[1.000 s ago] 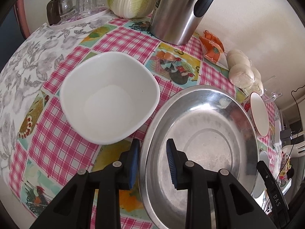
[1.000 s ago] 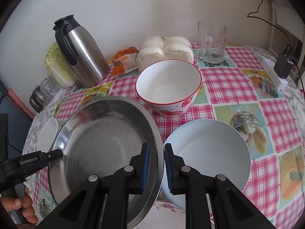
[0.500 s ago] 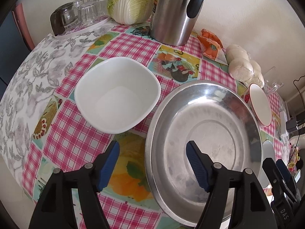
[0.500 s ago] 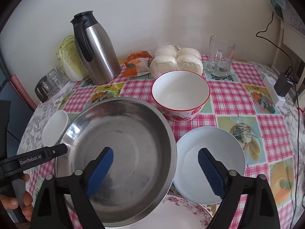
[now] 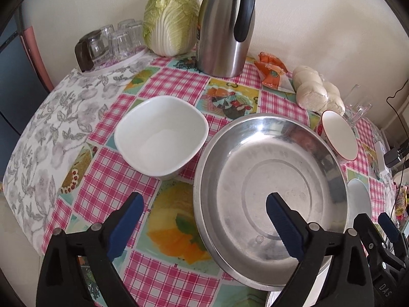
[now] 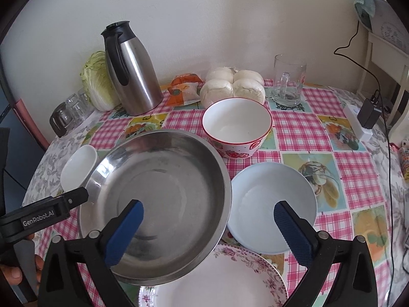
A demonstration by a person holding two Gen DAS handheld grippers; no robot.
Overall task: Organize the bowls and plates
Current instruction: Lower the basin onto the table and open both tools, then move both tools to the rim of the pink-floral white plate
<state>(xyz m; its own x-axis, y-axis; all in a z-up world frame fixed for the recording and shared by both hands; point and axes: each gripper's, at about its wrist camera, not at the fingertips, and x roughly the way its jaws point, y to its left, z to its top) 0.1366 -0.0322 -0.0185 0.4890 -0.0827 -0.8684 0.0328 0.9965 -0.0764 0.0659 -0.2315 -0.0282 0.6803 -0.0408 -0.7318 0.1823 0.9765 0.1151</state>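
The big steel pan (image 6: 158,199) sits in the middle of the checked tablecloth (image 6: 294,130), its near edge overlapping the rim of a floral plate (image 6: 214,281) at the table's front.

The left gripper (image 5: 204,220) hangs over the pan's rim at about nine o'clock. Its jaws are opening, already well apart, with nothing pinched; one blue pad (image 5: 281,225) floats above the pan's floor while the other is over the tablecloth outside the rim, so the rim runs between them untouched as far as I can see. From this gripper, a square white bowl (image 5: 161,134) lies at about eleven o'clock, just beside the pan.

The right gripper (image 6: 208,226) is over the pan's opposite side, around four o'clock on the pan. Its jaws are opening too, spread wide and empty. One pad hangs over the pan's inside, the other over a pale blue dish (image 6: 271,204) that rests just beside the pan on the right. At twelve o'clock from that gripper stands a red-rimmed bowl (image 6: 236,125), close to the pan's far edge.

Further back by the wall stand a steel thermos jug (image 6: 133,71), a cabbage (image 5: 171,18), some round buns (image 6: 235,85) and a glass mug (image 6: 288,81).
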